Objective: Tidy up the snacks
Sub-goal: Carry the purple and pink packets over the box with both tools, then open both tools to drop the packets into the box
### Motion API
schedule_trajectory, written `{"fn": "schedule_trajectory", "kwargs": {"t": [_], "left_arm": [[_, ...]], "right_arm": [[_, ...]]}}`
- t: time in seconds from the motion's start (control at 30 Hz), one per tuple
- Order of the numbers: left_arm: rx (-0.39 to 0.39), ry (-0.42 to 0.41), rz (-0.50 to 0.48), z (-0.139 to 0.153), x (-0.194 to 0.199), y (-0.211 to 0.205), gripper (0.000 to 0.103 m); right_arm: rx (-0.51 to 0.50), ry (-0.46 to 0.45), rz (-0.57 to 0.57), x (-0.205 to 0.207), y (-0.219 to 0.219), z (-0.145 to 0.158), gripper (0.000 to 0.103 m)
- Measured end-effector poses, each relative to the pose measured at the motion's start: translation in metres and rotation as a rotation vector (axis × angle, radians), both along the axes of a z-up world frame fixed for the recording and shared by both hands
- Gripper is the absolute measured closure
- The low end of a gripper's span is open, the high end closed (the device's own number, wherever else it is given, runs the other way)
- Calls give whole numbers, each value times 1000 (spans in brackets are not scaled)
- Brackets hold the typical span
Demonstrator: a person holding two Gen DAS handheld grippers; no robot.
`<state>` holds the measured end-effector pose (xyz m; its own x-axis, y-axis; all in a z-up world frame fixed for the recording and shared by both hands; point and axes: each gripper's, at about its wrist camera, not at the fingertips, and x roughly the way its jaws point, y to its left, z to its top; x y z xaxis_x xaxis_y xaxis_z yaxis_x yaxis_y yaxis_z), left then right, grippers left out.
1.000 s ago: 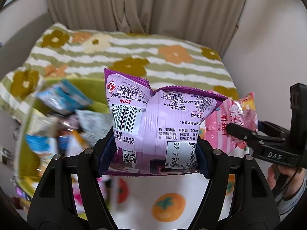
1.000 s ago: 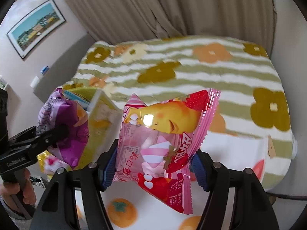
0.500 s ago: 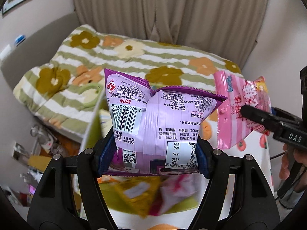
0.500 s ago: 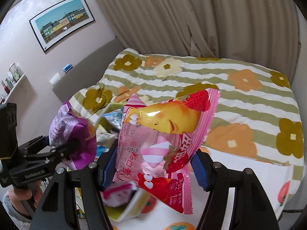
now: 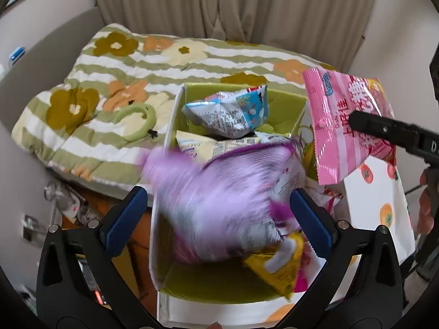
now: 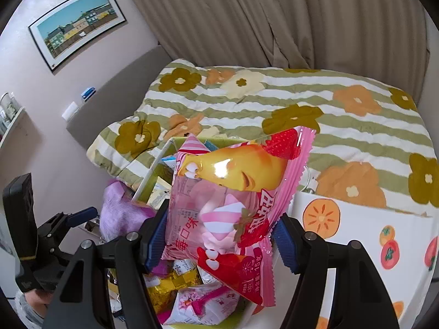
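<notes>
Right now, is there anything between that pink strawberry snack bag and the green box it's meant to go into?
Nothing visible blocks it. The pink strawberry snack bag, clamped in the right gripper, hangs above the open green box. The purple snack bag is blurred over the box's near part.

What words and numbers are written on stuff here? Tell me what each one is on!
"莓口味": on the pink snack bag held in the right tongs.
"15克": same bag, bottom corner.
"上好佳": same bag's other side, seen from the left wrist.
Purple bag: motion-blurred, unreadable.
Blue bag in the green box: print too small to read.
</notes>
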<state>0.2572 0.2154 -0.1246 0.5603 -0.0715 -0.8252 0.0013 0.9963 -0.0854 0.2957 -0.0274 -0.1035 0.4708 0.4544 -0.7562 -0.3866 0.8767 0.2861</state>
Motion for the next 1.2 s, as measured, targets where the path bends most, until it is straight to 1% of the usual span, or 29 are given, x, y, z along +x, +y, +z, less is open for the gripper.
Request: {"fn": "schedule_trajectory", "kwargs": {"t": [0.1, 0.23, 0.37, 0.53, 0.6, 0.67, 0.7, 0.73, 0.77, 0.8, 0.87, 0.9, 0.97, 1.07, 1.2], "left_arm": [[-24, 27, -11, -8, -2, 8, 1], [-48, 6, -6, -6, -10, 13, 1], [-69, -21, 10, 5, -16, 15, 1], [-48, -40, 10, 14, -13, 15, 1], [-56, -41, 13, 14, -12, 16, 1], [-64, -34, 12, 11, -12, 16, 1], [-61, -31, 10, 10, -12, 16, 1], [-55, -30, 8, 8, -12, 15, 1], [-51, -32, 5, 7, -14, 14, 1], [-47, -34, 1, 5, -14, 14, 1], [-36, -33, -4, 3, -16, 13, 1], [-31, -32, -9, 2, -16, 12, 1], [-23, -30, -17, 1, -17, 11, 1], [-15, -34, -20, 3, -21, 8, 1], [-2, -58, -22, 14, -29, 3, 1]], "right_arm": [[-1, 14, -21, -1, 4, -4, 39], [-20, 21, -26, -1, 8, -7, 39], [-22, 36, -19, 5, 10, -9, 39], [-19, 74, -10, 17, 19, -10, 37], [-24, 97, 4, 27, 26, -14, 32], [-19, 106, 3, 35, 30, -22, 7], [-26, 95, -23, 36, 28, -23, 2], [-47, 82, -69, 35, 24, -23, 0], [-52, 74, -100, 32, 20, -23, 0], [-35, 63, -125, 27, 14, -22, 0], [-16, 62, -155, 21, 7, -24, 0], [-24, 61, -164, 18, 5, -25, 0], [-31, 55, -177, 15, 4, -27, 0], [-15, 66, -188, 10, 1, -28, 0], [-6, 50, -186, 0, -1, -20, 0]]}}
